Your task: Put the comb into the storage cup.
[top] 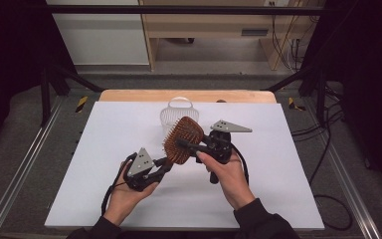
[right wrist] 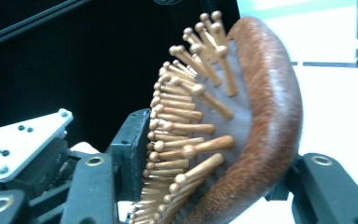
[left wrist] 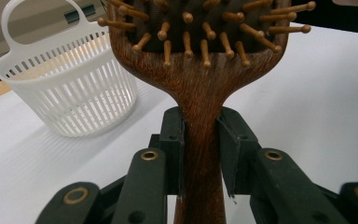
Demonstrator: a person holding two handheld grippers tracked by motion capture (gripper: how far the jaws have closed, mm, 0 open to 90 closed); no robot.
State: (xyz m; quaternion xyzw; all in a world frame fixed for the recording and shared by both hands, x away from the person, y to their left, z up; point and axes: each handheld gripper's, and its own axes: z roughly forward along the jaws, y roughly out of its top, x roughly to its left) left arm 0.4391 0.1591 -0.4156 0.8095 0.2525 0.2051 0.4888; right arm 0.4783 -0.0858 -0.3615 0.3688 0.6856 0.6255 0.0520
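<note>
- The left gripper (left wrist: 200,154) has its two black jaws pressed on the handle of the brown wooden paddle hairbrush (left wrist: 200,84); one jaw is on each side of the neck, just below the head.
- The right gripper (right wrist: 205,186) pinches the head of the same hairbrush: one jaw is on the side of the wooden pins, the other on the smooth rounded back.
- In the high view the hairbrush (top: 181,140) is lifted above the white table (top: 104,134), near the centre, its head pointing to about 1 o'clock and the pins facing the person.
- The left gripper (top: 163,165) is at 7 o'clock from the head, the right gripper (top: 191,145) at 3 o'clock.
- The white slotted plastic basket with a loop handle (top: 175,115) stands on the table at 12 o'clock from the hairbrush, just behind it.
</note>
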